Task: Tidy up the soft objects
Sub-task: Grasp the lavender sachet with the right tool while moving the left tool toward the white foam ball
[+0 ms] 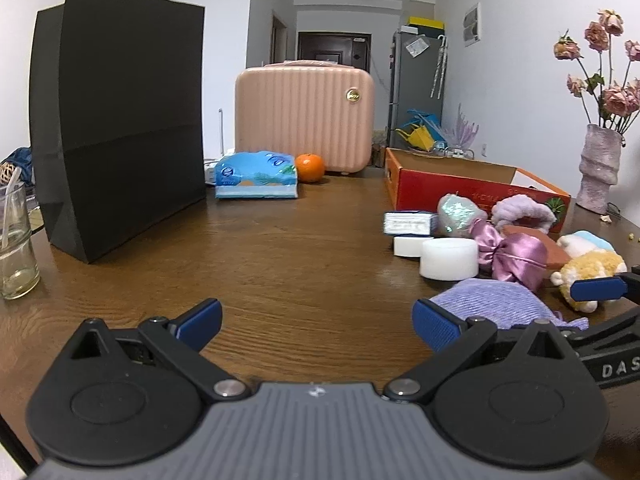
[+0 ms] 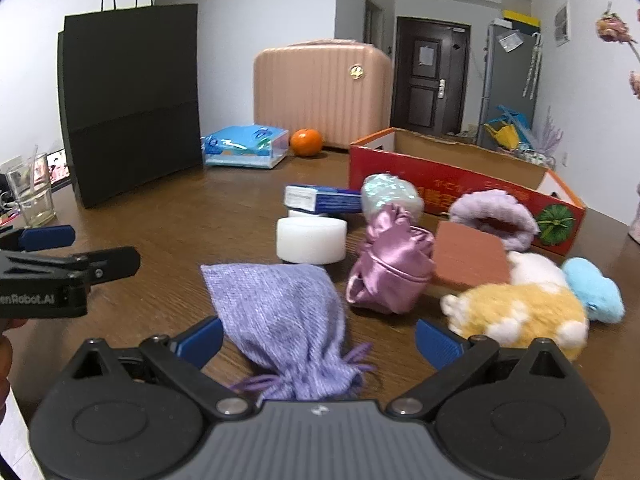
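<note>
Though both grippers' fingers (image 2: 200,340) wide apart, empty, knit pouch (image 2: 280,316) bottom hidden.

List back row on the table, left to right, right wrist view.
Glass → black bag → blue pack → orange → pink case → red box.

bare table (image 1: 280,248) between black bag (image 1: 120,120) and soft-object clutter (image 2: 400,264).
</note>
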`<state>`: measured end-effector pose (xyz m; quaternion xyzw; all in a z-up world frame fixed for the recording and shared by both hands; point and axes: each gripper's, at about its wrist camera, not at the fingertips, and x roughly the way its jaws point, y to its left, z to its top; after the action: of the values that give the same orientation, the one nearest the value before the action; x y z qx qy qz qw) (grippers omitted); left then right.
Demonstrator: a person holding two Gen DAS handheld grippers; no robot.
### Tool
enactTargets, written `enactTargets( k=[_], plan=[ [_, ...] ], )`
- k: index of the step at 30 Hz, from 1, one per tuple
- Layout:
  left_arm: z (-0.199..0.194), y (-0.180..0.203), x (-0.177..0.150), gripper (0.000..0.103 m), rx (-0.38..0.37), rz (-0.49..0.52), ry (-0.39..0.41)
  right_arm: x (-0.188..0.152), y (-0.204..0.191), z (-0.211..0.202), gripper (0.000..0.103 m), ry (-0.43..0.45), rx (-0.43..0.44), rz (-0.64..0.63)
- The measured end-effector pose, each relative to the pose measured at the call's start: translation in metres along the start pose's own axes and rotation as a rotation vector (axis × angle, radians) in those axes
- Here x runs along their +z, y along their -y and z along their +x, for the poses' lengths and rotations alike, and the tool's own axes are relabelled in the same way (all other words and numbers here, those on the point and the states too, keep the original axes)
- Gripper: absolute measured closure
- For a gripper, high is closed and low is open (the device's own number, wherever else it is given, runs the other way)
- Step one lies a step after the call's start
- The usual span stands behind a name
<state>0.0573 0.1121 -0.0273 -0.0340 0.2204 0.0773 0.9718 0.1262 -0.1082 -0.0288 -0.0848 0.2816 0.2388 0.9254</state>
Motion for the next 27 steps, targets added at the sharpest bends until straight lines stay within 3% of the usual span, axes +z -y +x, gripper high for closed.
enactTargets(
  k=[9,11,13,19,27],
  plan=[
    [0.001,-0.003,0.0,0.0,0.007,-0.002,-0.009,0.008,-0.002,0.025,0.023,-0.048,0.078,-0.003],
    [0.001,-0.001,0.0,0.0,0.005,0.002,-0.008,0.008,-0.002,0.029,0.033,-0.061,0.088,-0.002],
    [0.0,0.0,0.0,0.0,0.004,0.005,-0.009,0.008,-0.001,0.033,0.051,-0.081,0.101,0.009],
    [-0.003,0.006,0.002,0.0,0.01,0.015,-0.003,0.007,0.002,0.03,0.074,-0.07,0.13,0.028],
    [-0.007,0.013,0.005,0.0,0.013,0.03,0.002,0.007,0.011,0.019,0.083,-0.007,0.158,0.069]
  ],
)
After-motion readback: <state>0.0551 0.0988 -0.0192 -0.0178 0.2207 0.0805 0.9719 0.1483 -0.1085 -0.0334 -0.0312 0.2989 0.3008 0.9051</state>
